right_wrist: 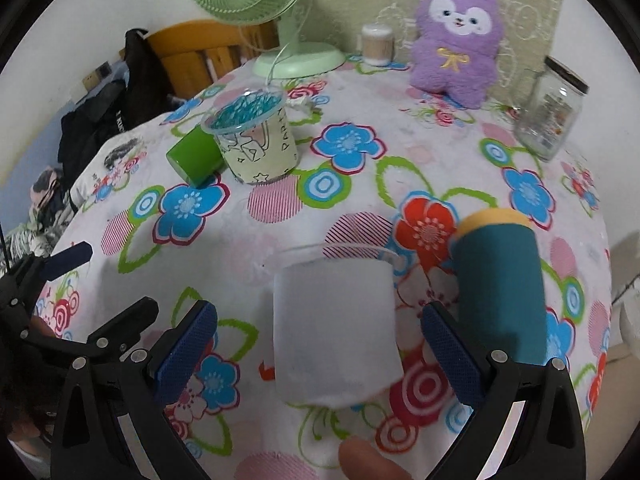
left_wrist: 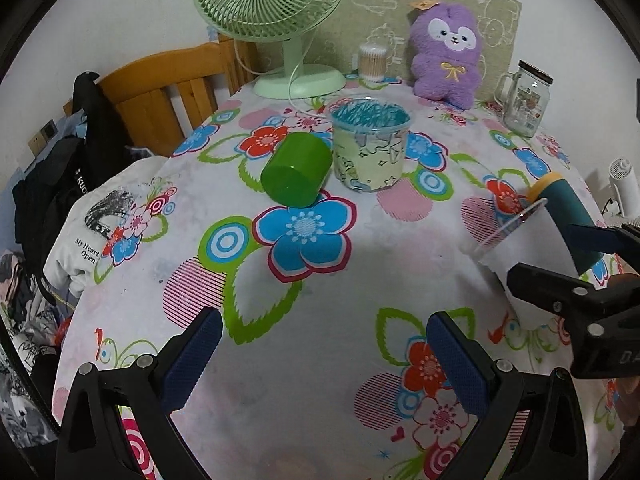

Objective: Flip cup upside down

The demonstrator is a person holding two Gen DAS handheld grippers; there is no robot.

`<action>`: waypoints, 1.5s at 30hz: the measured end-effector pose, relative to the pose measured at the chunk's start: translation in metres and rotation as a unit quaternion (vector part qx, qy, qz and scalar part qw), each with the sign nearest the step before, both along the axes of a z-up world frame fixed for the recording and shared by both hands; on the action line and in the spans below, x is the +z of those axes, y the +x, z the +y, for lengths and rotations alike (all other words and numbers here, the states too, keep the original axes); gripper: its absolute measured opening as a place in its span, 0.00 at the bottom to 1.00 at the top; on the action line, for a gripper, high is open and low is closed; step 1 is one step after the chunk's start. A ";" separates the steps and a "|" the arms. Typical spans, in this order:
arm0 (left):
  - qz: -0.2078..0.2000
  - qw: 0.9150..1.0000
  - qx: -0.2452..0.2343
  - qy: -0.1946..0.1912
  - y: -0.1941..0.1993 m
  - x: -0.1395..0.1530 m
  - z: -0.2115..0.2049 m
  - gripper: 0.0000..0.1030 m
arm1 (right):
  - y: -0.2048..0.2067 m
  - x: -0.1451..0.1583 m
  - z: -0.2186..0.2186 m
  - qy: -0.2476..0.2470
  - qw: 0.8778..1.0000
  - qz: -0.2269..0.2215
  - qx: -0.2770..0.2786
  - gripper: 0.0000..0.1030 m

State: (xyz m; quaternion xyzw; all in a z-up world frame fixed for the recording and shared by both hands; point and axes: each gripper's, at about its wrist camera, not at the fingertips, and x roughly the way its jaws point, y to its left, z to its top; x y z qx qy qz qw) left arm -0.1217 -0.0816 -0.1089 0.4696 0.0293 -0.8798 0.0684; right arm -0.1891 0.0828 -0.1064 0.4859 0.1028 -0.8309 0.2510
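A frosted white plastic cup [right_wrist: 334, 330] stands between the open fingers of my right gripper [right_wrist: 316, 350], with a gap on each side, so the pads do not touch it. It looks upright with its clear rim at the top. It also shows in the left wrist view [left_wrist: 516, 240] at the right edge, next to the right gripper [left_wrist: 560, 264]. My left gripper [left_wrist: 324, 354] is open and empty over bare tablecloth, well left of the cup.
A teal cylinder with a yellow end [right_wrist: 500, 276] stands just right of the cup. A green cup [left_wrist: 296, 168] lies on its side against a patterned tub [left_wrist: 370, 144]. A fan [left_wrist: 276, 24], a purple plush [left_wrist: 448, 52] and a glass jar [left_wrist: 524, 100] stand at the back.
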 end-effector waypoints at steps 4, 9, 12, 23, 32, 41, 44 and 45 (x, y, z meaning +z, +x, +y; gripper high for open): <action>-0.004 1.000 0.003 0.003 -0.002 -0.003 -0.004 1.00 | -0.010 -0.013 -0.004 0.005 1.000 -0.026 0.004 0.85; -0.001 1.000 0.007 0.004 0.003 -0.003 -0.007 1.00 | -0.009 -0.025 -0.003 0.001 0.999 -0.044 0.007 0.64; -0.002 1.000 0.009 0.001 0.007 -0.001 -0.008 1.00 | -0.006 -0.022 0.000 -0.003 0.999 -0.038 0.000 0.62; 0.027 1.000 0.007 -0.002 0.038 0.021 0.000 1.00 | 0.062 0.028 0.015 -0.007 1.000 0.026 -0.001 0.62; 0.036 0.999 -0.021 0.002 0.068 0.028 0.023 1.00 | 0.120 0.017 0.054 0.027 0.999 -0.006 -0.043 0.63; 0.035 0.998 -0.047 0.001 0.094 0.025 0.047 1.00 | 0.167 0.000 0.081 0.063 0.996 -0.032 -0.047 0.63; 0.035 0.998 -0.053 0.001 0.099 0.024 0.052 1.00 | 0.174 -0.005 0.082 0.090 0.995 -0.034 -0.042 0.63; 0.035 0.998 -0.054 0.002 0.100 0.024 0.054 1.00 | 0.174 -0.006 0.082 0.094 0.994 -0.035 -0.042 0.63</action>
